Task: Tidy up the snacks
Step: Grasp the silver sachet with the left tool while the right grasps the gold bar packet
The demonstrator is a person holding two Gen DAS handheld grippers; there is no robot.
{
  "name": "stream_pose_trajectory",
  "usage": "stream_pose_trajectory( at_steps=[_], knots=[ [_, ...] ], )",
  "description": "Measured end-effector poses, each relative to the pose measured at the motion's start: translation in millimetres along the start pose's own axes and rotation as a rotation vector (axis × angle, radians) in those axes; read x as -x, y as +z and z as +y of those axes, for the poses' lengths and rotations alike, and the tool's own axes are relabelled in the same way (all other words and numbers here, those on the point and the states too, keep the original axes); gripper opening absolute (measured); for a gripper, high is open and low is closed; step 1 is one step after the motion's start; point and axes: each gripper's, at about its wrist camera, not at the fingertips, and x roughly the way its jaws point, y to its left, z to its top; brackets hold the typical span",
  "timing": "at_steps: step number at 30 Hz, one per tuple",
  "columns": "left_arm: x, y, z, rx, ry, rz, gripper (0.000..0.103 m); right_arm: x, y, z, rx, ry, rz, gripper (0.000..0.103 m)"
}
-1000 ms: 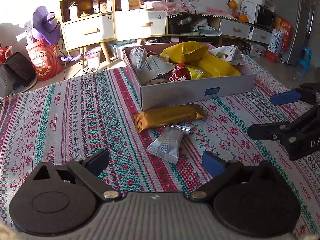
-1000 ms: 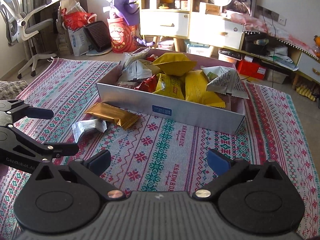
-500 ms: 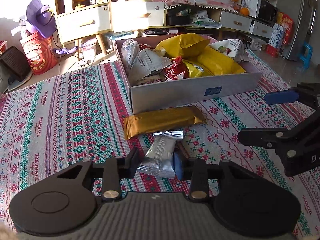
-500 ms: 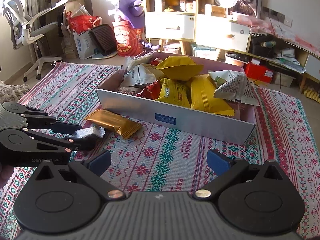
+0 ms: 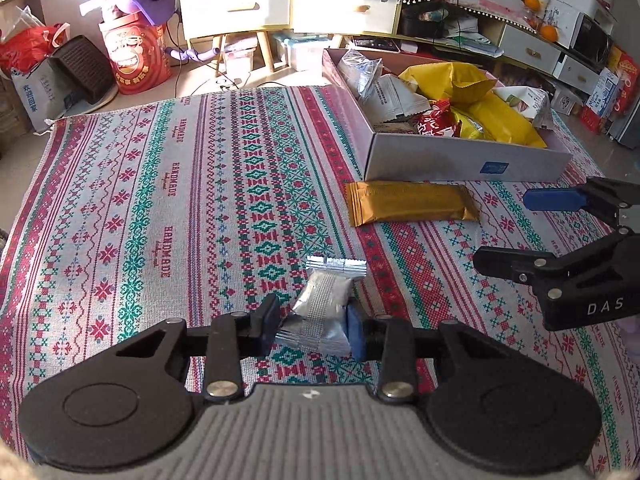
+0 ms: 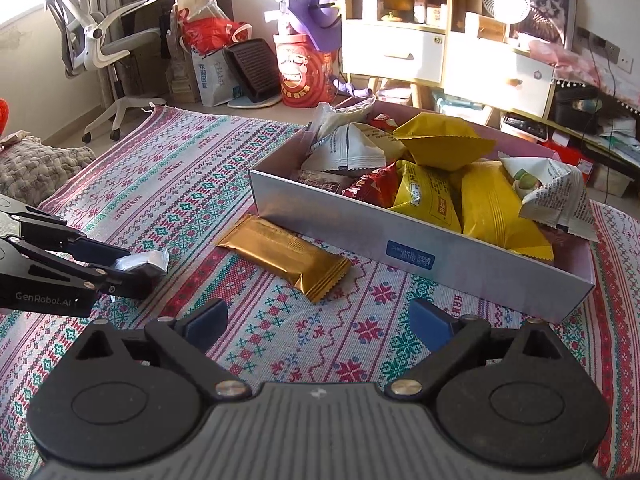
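Note:
My left gripper (image 5: pixel 312 330) is shut on a small silver snack packet (image 5: pixel 326 304) and holds it above the patterned cloth; it shows at the left of the right wrist view (image 6: pixel 132 270), with the packet (image 6: pixel 146 260) between its fingers. A gold snack bar (image 5: pixel 412 203) lies on the cloth beside the white box (image 5: pixel 440 160), which holds several yellow, red and white snack bags. The bar (image 6: pixel 286 250) and box (image 6: pixel 360 232) also show in the right wrist view. My right gripper (image 6: pixel 318 326) is open and empty, hovering near the box; it shows at the right of the left wrist view (image 5: pixel 516 232).
The red, green and white patterned cloth (image 5: pixel 180 200) covers the surface. Beyond it stand a white drawer cabinet (image 6: pixel 400 52), a red bucket with a purple toy (image 6: pixel 304 68), bags and an office chair (image 6: pixel 100 44) on the floor.
My left gripper closed on the silver packet, lifted it and carried it left, away from the gold bar. My right gripper stayed open and shifted only slightly.

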Motion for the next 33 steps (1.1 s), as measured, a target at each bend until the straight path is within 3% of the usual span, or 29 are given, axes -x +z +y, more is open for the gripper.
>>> stream_pose_trajectory(
  at_steps=[6,12,24,33],
  knots=[
    [4,-3,8,0.022,0.024,0.020,0.041,-22,7,10,0.059,-0.040,0.018,0.092],
    [5,-4,11,0.020,0.042,0.029,0.042,-29,12,18,0.090,-0.027,0.016,0.089],
    [9,-8,27,0.051,0.075,0.043,0.042,-12,8,45,0.183,0.158,0.038,0.075],
    [9,-8,28,0.056,0.078,0.044,0.043,-20,22,43,0.215,0.045,0.010,0.078]
  ],
)
